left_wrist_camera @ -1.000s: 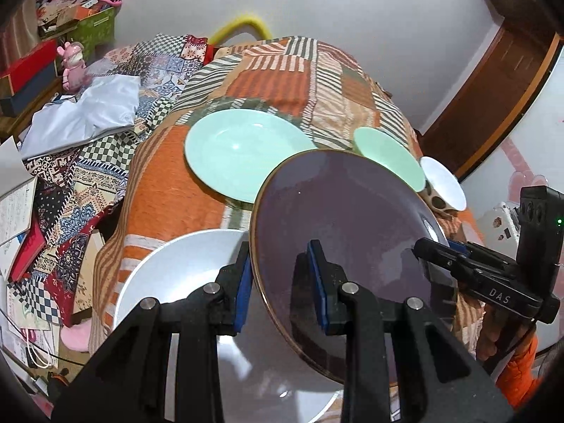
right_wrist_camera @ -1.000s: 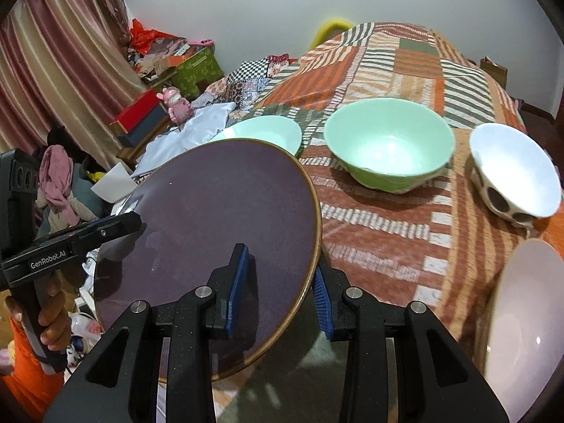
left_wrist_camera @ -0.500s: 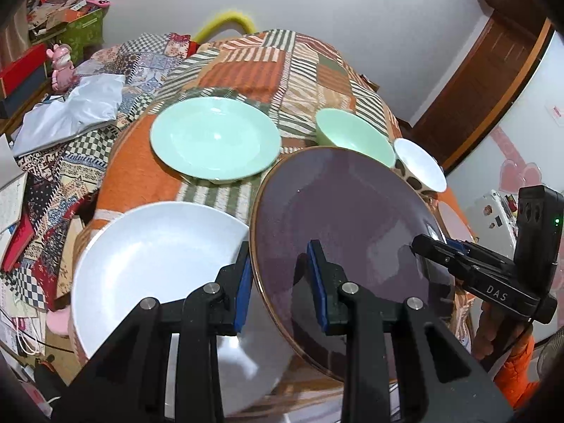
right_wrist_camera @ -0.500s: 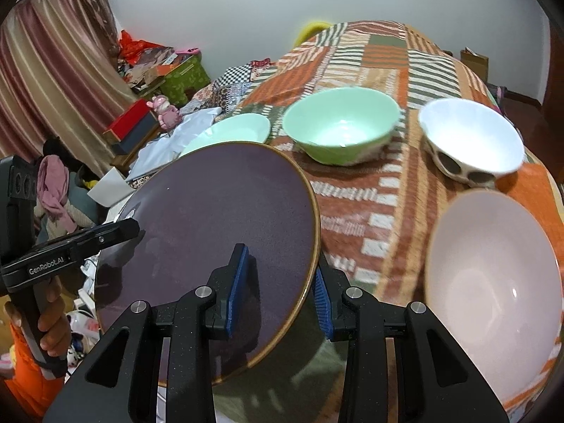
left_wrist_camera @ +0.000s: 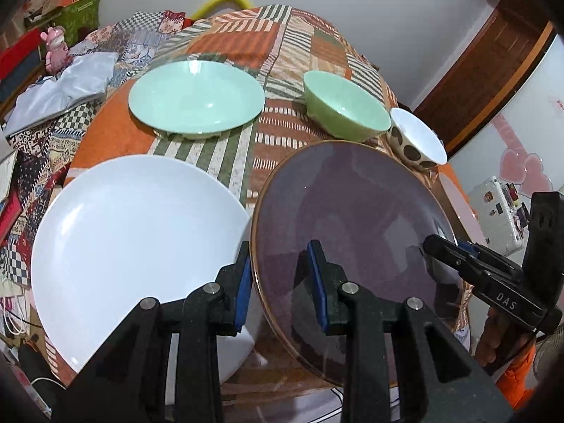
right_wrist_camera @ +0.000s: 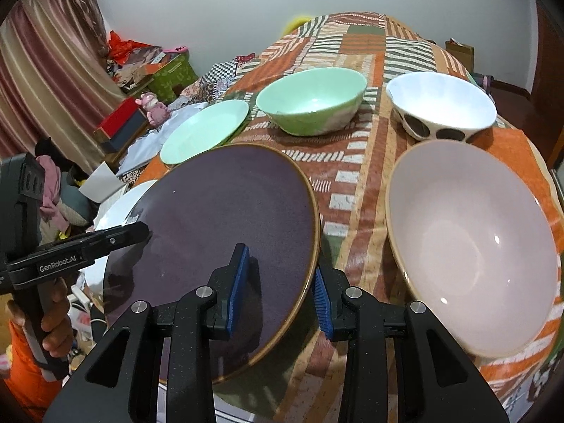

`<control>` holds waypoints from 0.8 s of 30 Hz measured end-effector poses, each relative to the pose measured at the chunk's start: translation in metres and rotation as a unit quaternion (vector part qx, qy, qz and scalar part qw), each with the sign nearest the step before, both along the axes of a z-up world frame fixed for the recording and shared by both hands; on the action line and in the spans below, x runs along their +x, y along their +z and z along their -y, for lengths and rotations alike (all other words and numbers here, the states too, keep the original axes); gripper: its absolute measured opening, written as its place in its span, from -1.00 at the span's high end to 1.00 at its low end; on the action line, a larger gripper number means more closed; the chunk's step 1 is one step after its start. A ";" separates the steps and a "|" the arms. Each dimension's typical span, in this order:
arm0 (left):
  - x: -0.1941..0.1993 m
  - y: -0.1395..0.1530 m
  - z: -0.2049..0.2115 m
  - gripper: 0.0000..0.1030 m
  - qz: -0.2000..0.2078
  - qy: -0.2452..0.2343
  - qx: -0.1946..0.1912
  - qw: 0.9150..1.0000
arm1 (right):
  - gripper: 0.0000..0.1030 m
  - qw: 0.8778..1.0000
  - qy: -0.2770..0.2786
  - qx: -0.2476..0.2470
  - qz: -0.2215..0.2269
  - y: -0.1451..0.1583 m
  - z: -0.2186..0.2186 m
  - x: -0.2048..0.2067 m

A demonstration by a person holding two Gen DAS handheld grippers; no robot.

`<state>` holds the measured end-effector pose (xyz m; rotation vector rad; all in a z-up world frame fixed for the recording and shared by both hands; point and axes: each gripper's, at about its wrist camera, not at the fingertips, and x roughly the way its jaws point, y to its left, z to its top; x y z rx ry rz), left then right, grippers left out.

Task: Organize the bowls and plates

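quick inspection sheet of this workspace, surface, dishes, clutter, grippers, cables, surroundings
surface: patchwork cloth in orange, green and stripes covers the table.
job's things: purple plate held tilted; white plate, mint plate, green bowl, spotted white bowl and pink bowl rest on the cloth.
clutter: pink toy figure, grey fabric, boxes beside the table.
grippers: left gripper and right gripper each shut on the purple plate's rim, at opposite edges.
cables: white cable at the lower left.
surroundings: white wall, curtain, wooden door frame.
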<state>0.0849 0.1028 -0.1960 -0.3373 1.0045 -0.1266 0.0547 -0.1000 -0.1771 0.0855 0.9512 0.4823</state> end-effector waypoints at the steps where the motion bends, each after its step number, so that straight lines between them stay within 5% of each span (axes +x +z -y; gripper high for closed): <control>1: 0.000 -0.002 0.000 0.42 -0.002 0.000 -0.001 1.000 | 0.39 1.000 -0.002 0.000 -0.002 -0.001 0.001 0.000; 24: 0.045 -0.029 0.021 0.42 -0.023 -0.025 0.015 0.999 | 0.40 0.997 -0.067 0.008 -0.025 -0.019 0.020 0.002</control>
